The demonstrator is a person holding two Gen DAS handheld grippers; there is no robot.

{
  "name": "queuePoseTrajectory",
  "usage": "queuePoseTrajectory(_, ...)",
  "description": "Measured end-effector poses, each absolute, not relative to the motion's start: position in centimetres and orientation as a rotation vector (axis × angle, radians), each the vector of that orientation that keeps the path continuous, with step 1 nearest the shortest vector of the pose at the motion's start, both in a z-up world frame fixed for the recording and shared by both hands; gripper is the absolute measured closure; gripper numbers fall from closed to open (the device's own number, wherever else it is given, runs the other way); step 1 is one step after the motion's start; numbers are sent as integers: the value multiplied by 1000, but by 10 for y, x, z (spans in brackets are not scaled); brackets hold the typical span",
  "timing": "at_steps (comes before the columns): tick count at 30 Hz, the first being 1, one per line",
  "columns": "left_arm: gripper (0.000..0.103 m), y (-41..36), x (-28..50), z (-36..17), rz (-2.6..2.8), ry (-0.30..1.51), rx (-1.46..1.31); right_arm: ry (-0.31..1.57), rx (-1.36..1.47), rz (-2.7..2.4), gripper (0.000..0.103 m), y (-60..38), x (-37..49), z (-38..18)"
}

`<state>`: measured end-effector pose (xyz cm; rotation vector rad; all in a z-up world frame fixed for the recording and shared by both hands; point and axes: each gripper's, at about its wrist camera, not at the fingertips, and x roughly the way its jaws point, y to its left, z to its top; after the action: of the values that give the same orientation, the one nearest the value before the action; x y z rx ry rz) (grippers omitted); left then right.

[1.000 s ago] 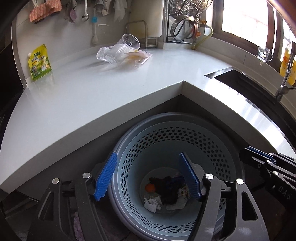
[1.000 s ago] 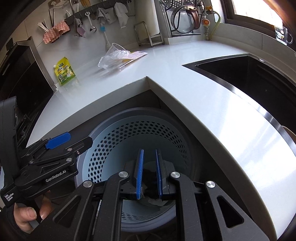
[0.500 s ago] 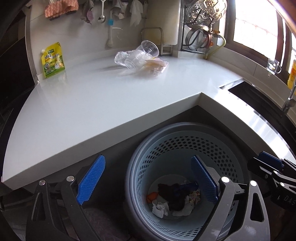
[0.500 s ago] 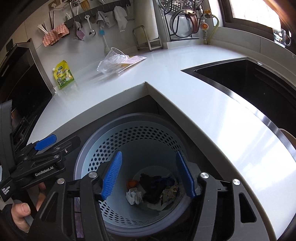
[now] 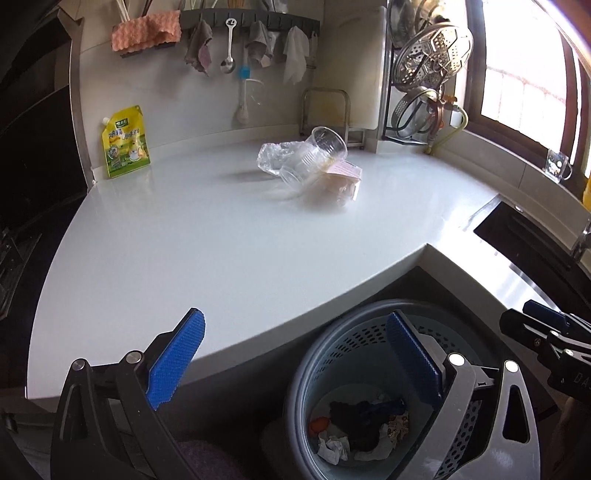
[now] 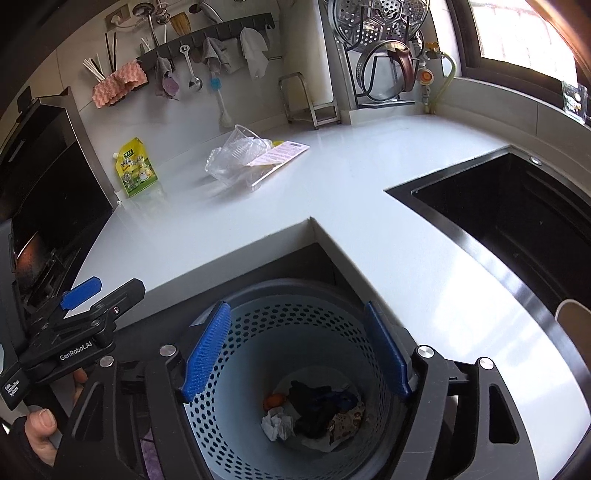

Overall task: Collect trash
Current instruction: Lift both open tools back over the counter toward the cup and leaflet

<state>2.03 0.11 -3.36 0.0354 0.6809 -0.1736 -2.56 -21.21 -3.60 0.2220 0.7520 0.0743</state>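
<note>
So both my tongs are empty right now. The left gripper (image 5: 295, 363) is about as wide as it goes and still spreading, and the right gripper (image 6: 297, 356) is opening too, with nothing between its pads, just the perforated bin (image 6: 258, 325) below with scraps already in the bottom.

What's left to collect sits well back on the counter (image 5: 221, 240) near the wall: a clear plastic cup (image 5: 314, 157) tipped on its side, a crinkly plastic wrapper (image 5: 273, 157) touching it, and a pinkish paper slip (image 5: 343, 173) under the cup.

My guess is all of it's feather-light. The cup will be thin, slick and easy to crush, so I'd pinch it across the rim, gently. The counter looks glossy, so stuff may skate away. Sink (image 6: 498, 221) to the right, utensil rail (image 5: 258, 16) behind, plenty of room.
</note>
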Motion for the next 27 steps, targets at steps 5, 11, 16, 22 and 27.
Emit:
queuePoseTrajectory(5, 6, 13, 49, -16, -174, 670, 17, 729, 200, 63, 30, -210, 16, -13)
queuePoseTrajectory(11, 6, 21, 91, 5, -166, 655, 14, 724, 177, 97, 29, -196, 76, 8)
queuePoseTrajectory(16, 6, 25, 129, 27, -157, 618, 29, 729, 151, 133, 29, -182, 130, 23)
queuePoseTrajectory(22, 6, 35, 167, 51, -112, 573, 45, 767, 140, 176, 29, -167, 188, 25)
queuePoseTrajectory(27, 6, 49, 180, 34, -83, 604, 31, 822, 122, 172, 29, -153, 220, 5)
